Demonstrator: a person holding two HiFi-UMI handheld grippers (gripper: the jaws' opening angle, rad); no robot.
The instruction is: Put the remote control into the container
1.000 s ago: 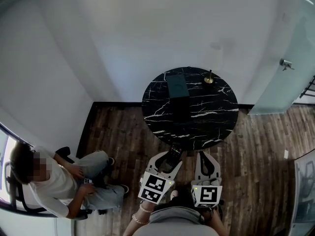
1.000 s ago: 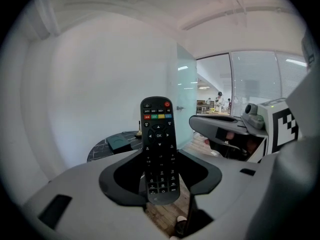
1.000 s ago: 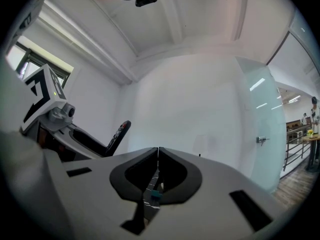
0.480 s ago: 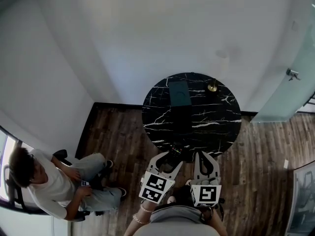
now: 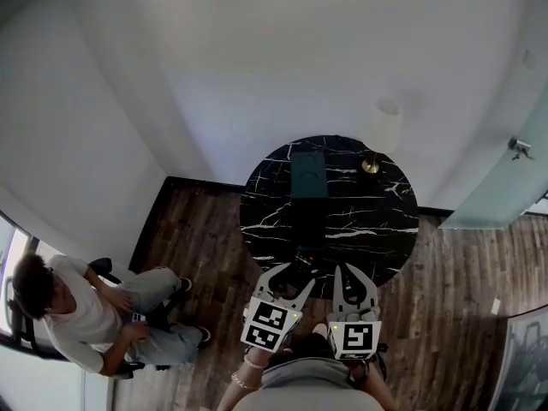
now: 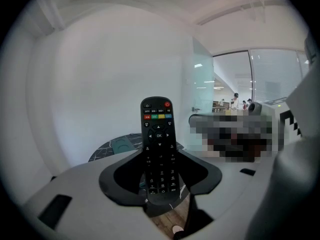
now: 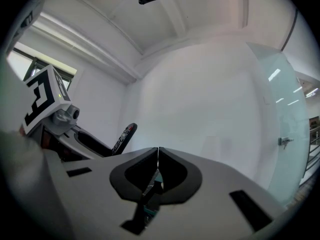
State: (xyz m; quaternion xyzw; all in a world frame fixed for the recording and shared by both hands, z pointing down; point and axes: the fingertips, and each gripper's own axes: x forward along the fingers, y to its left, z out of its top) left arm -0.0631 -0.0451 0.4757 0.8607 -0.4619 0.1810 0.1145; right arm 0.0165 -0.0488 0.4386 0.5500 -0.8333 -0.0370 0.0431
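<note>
"Two letters are all I can read: 'OK', on the round pad of the remote control (image 6: 158, 149). The print on the other keys is too small to make out."

"Any colour on it?"

"A red power key sits at the top right corner. Below it is a row of red, green, yellow and blue keys. The left gripper (image 6: 160, 186) has its jaws clamped on the remote's lower end. The remote stands upright with its keypad facing that gripper's camera."

"And the other one?"

"The right gripper (image 7: 158, 156) has its jaws pressed together with nothing between them. Its view shows the remote sticking up out of the left gripper. The left gripper's marker cube (image 7: 42, 99) bears black-and-white square patterns."

"Where is the container?"

"The dark green container (image 5: 308, 175) lies on the far half of the round, black, white-veined worktop (image 5: 377, 221), well apart from the remote. A small brass thing (image 5: 371, 163) stands to its right."

"What differs from a second ago?"

"In the head view the worktop sits lower in the picture and nearer both grippers. The remote was short of the near edge then; now it seems to be over that edge. The left jaws grip the remote as before. The seated person (image 5: 81, 315) at the lower left has slid down and leftward in the picture."
</note>
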